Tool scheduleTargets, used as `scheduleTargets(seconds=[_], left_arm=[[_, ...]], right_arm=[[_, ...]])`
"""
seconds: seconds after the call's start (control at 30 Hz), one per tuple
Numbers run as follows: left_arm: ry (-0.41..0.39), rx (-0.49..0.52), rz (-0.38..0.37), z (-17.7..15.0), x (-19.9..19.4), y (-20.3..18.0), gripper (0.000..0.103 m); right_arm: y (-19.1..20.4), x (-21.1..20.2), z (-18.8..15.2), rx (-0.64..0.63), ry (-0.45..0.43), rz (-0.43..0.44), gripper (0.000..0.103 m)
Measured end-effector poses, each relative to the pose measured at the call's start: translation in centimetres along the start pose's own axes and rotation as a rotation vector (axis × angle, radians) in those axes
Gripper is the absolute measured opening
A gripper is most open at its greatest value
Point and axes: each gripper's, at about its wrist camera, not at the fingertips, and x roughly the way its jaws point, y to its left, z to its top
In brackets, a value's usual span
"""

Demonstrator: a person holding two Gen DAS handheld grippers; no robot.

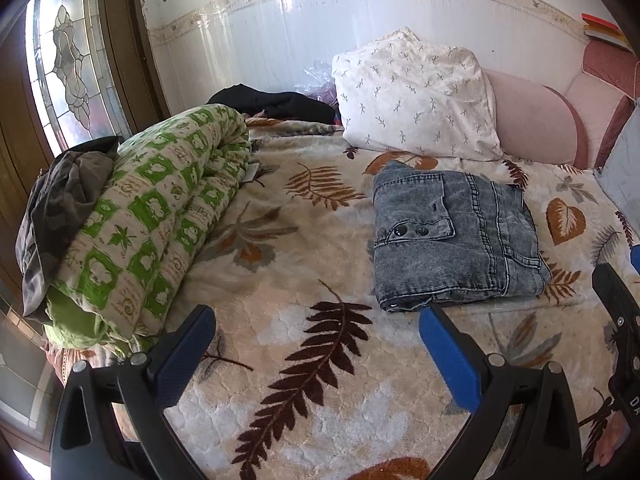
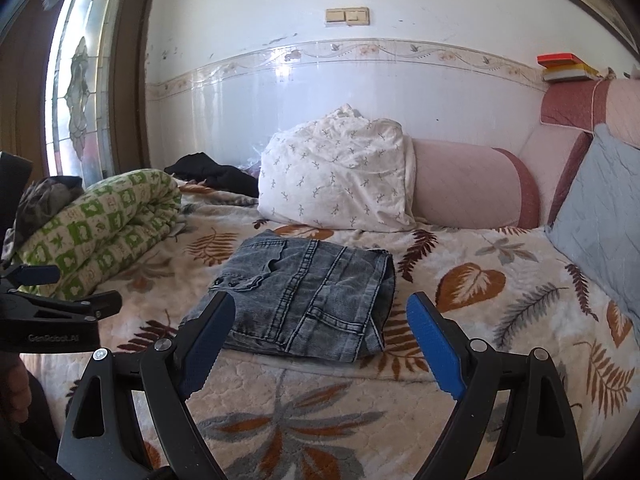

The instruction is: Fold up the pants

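Jaws on both grippers spread wide, nothing between the pads. Left gripper (image 1: 318,312) hovers over the bed cover (image 1: 320,400), its right pad tip just at the near edge of the jeans (image 1: 456,240) in the left wrist view; contact unclear. Right gripper (image 2: 320,304) sits low in front of the jeans (image 2: 304,300), pads flanking the near corners, apart from the denim. Jeans lie folded into a compact rectangle on the bed, at 12 o'clock from the right gripper, 1 o'clock from the left. White patterned pillow (image 2: 340,176) behind them at 12, pink bolster (image 2: 468,188) at 1, grey cushion (image 2: 600,208) at 3. Rolled green-and-cream quilt (image 1: 148,216) at 10, dark garment (image 1: 60,200) draped on its near end. Black clothing (image 1: 276,104) at 11 by the wall.
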Motion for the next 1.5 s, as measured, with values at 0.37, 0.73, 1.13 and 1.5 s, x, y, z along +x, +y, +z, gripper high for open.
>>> scheduleTargets(seconds=[0.37,0.73,1.13,1.5], left_arm=[[0.017,-0.009,-0.009,-0.28,0.57,0.05,0.103],[0.014,-0.026,-0.034,-0.49,0.45,0.14,0.103],[0.016,-0.029,-0.044,-0.55,0.37,0.02,0.103],[0.022,-0.038,-0.057,-0.52,0.32,-0.11,0.103]], right_arm=[[0.07,0.23,-0.16,0.000,0.006,0.004,0.088],[0.68,0.06,-0.42,-0.017,-0.005,0.002,0.088],[0.73,0.05,-0.41,-0.015,-0.003,0.003,0.088],[0.72,0.11,-0.45,-0.016,-0.001,0.005,0.088]])
